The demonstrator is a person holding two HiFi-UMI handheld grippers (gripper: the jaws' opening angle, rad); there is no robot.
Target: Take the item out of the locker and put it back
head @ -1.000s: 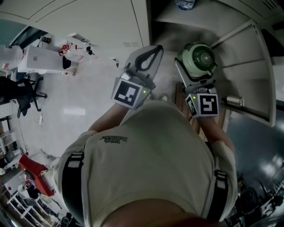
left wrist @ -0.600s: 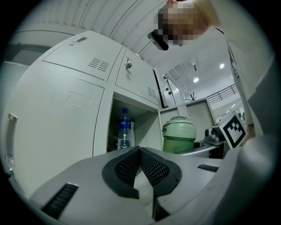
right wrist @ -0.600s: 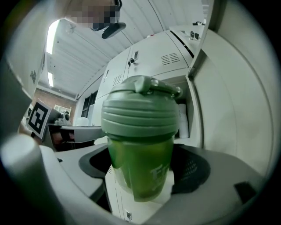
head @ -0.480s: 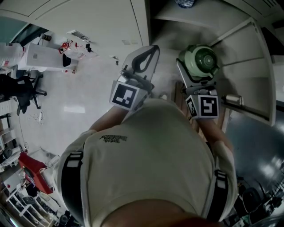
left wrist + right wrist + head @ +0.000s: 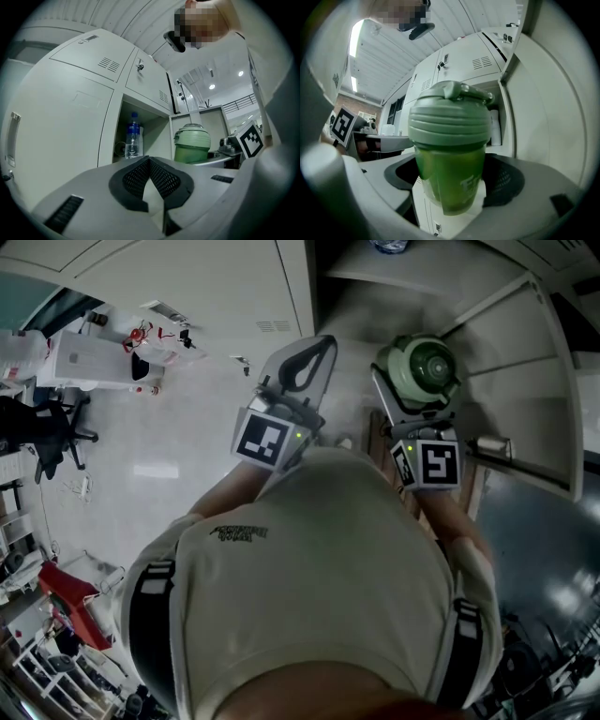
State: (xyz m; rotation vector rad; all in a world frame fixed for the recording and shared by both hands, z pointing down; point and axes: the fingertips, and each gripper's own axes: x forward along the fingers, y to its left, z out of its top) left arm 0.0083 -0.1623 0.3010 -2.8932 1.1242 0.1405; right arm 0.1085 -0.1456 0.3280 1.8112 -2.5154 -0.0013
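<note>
Person wearing pale beige T-shirt (image 5: pixel 319 568), small dark print (image 5: pixel 239 533), black shoulder straps (image 5: pixel 153 615). Left gripper (image 5: pixel 317 351), right gripper (image 5: pixel 419 371) showing grey shells, black mesh pads (image 5: pixel 137 178), black-and-white marker cubes (image 5: pixel 267 440), green lights glowing.

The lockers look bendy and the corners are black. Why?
Left gripper view: the wide-angle lens curves the locker doors and darkens the corners. Right gripper view: same curving; the green cup, so close, looks huge. Head view: door edges bow too.

We see a shaker (image 5: pixel 450 183) of translucent green plastic under a matt, ribbed lid (image 5: pixel 449 123). At its nine o'clock in the left gripper view, the water bottle (image 5: pixel 132 140) is clear plastic; the locker (image 5: pixel 65 117) looks like smooth, matt painted metal.
</note>
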